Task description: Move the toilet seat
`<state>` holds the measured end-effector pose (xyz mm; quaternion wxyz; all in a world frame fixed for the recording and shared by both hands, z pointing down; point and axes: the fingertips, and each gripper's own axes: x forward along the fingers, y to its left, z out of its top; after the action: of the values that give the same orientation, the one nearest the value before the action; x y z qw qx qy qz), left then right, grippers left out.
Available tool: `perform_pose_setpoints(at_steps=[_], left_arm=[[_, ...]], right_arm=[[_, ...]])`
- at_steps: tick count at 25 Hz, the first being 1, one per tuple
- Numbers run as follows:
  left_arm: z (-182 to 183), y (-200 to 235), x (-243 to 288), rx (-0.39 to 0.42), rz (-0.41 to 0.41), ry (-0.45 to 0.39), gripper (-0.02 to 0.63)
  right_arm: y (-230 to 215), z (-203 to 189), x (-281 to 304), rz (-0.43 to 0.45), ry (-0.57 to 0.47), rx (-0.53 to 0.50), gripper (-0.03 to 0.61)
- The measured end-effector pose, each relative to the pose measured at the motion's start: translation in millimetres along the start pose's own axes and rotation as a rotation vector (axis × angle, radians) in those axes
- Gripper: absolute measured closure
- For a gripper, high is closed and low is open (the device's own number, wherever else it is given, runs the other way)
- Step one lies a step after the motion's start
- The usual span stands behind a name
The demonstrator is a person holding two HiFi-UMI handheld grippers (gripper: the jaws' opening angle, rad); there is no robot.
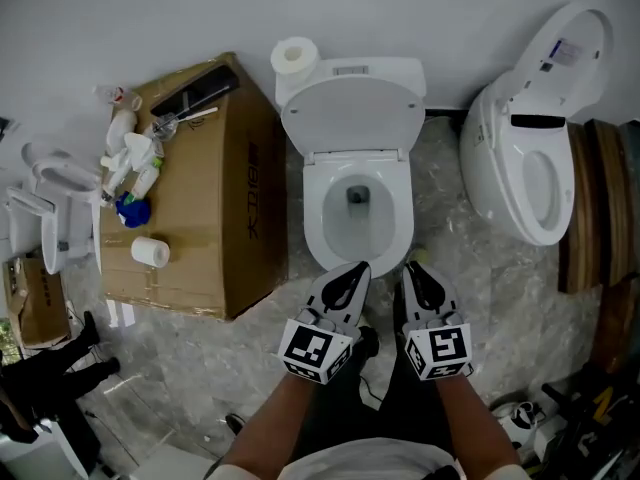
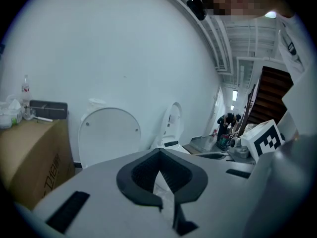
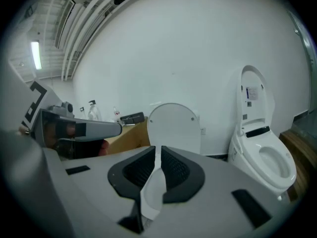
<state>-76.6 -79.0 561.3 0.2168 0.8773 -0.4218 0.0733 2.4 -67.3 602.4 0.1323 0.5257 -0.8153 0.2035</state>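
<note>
A white toilet (image 1: pixel 318 230) stands against the back wall with its lid (image 1: pixel 352 113) raised against the tank. The white ring around the bowl lies flat; I cannot tell seat from rim. Both grippers hover just before the bowl's front edge, apart from it. My left gripper (image 1: pixel 355 271) is shut with nothing in it, and so is my right gripper (image 1: pixel 415 273). Beyond the closed left gripper (image 2: pixel 159 151) the raised lid (image 2: pixel 110 133) shows in the left gripper view. The right gripper (image 3: pixel 159 148) points at the same lid (image 3: pixel 173 125).
A big cardboard box (image 1: pixel 215 198) with bottles (image 1: pixel 130 158) and a paper roll (image 1: pixel 151 252) stands left of the toilet. A toilet roll (image 1: pixel 295 56) sits on the tank. A second toilet (image 1: pixel 530 158) and wooden boards (image 1: pixel 600 208) are at the right.
</note>
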Motion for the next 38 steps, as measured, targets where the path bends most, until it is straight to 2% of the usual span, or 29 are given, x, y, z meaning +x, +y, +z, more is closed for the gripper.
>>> perform_pose_setpoints(at_steps=[4, 11, 17, 21, 26, 33, 36, 38], left_arm=[[-56, 18, 33, -0.032, 0.015, 0.051, 0.609], [-133, 33, 78, -0.068, 0.021, 0.119, 0.609], [-181, 42, 108, -0.081, 0.018, 0.162, 0.61], [-204, 48, 125, -0.079, 0.01, 0.187, 0.609], [-225, 54, 144, -0.079, 0.009, 0.202, 0.609], [-244, 54, 158, -0.08, -0.005, 0.226, 0.609], [-246, 52, 159, -0.083, -0.008, 0.235, 0.609], [-246, 53, 158, -0.087, -0.005, 0.238, 0.609]], right_arm=[[-35, -58, 27, -0.045, 0.048, 0.031, 0.537], [-87, -157, 72, -0.094, 0.143, 0.095, 0.504], [-120, -242, 112, -0.106, 0.253, 0.183, 0.469], [-134, -287, 129, -0.101, 0.301, 0.289, 0.46], [-147, -323, 151, -0.069, 0.335, 0.43, 0.46], [-163, -354, 170, -0.066, 0.354, 0.631, 0.451], [-157, -358, 175, -0.004, 0.357, 0.769, 0.436], [-152, -359, 178, 0.032, 0.369, 0.814, 0.434]])
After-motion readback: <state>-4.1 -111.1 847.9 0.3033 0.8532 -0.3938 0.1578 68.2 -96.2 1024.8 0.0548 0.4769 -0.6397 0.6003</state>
